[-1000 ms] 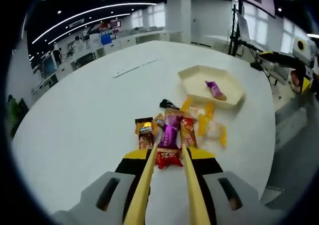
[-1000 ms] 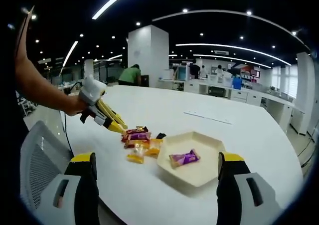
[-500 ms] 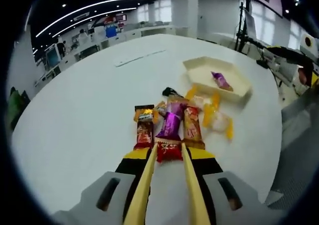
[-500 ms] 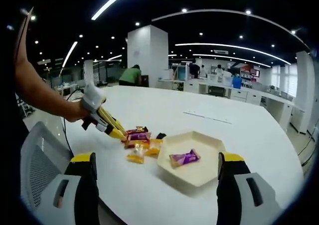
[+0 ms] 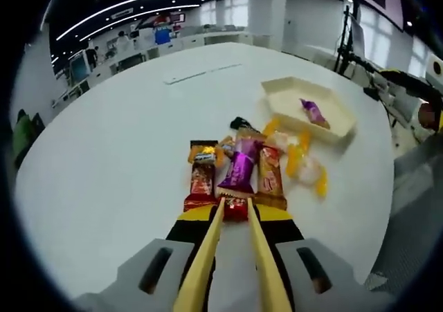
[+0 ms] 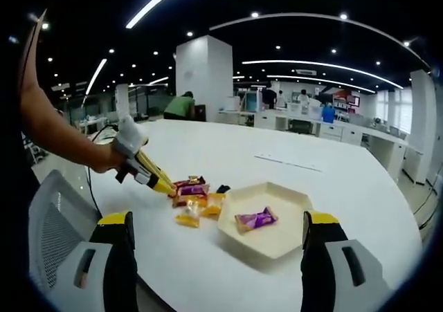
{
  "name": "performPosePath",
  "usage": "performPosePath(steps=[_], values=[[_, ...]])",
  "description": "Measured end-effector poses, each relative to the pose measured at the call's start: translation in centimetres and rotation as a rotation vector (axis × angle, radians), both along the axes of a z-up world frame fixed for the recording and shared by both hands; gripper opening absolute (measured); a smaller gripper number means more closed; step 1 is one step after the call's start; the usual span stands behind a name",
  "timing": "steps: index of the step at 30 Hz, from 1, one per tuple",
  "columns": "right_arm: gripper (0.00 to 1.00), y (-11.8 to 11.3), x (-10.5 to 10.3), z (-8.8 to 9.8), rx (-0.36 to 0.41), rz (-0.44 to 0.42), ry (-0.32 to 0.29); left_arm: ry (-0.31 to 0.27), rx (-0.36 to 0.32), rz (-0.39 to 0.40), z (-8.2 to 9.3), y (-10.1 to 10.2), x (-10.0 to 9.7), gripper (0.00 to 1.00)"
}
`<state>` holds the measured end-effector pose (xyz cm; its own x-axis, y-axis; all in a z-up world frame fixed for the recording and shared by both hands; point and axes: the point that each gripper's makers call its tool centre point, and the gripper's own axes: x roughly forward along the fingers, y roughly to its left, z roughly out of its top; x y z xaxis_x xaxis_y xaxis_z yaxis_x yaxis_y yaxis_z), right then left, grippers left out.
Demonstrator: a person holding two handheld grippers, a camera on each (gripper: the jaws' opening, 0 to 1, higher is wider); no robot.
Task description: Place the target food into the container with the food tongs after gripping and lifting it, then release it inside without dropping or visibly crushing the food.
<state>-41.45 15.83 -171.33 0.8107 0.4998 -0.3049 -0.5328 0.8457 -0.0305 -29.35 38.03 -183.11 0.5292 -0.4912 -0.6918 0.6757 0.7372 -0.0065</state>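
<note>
Left tongs (image 5: pixel 235 209), narrowed, their yellow tips flanking a red packet (image 5: pixel 236 207) at the near edge of a snack pile (image 5: pixel 252 167) on the white bench (image 5: pixel 111 153); whether they grip it cannot be told. Right tongs (image 6: pixel 218 246) stand wide apart above the bench, holding nothing. A cream tray (image 6: pixel 271 239) just beside the pile holds one purple packet (image 6: pixel 255 219).
</note>
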Motion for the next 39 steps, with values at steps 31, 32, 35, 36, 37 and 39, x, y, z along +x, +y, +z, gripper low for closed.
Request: performPosePath(steps=[31,32,35,36,37,39], values=[[1.00,0.2,-0.1,-0.3,-0.027,0.022,0.004,0.011,-0.004,-0.067,2.4,1.0,0.3,0.17],[1.00,0.2,-0.1,-0.3,-0.025,0.019,0.004,0.004,0.003,-0.067,2.5,1.1,0.4,0.17],[1.00,0.1,-0.1,-0.2,-0.024,0.016,0.003,0.005,0.002,-0.075,2.8,1.1,0.5,0.17],[1.00,0.1,-0.1,-0.2,-0.024,0.016,0.003,0.007,0.001,-0.081,2.8,1.0,0.4,0.17],[1.00,0.0,-0.1,-0.2,-0.025,0.015,0.003,0.003,0.003,-0.089,2.9,0.8,0.5,0.17],[1.00,0.0,0.0,-0.2,-0.022,0.012,0.000,-0.002,0.001,-0.093,3.2,0.7,0.6,0.18]])
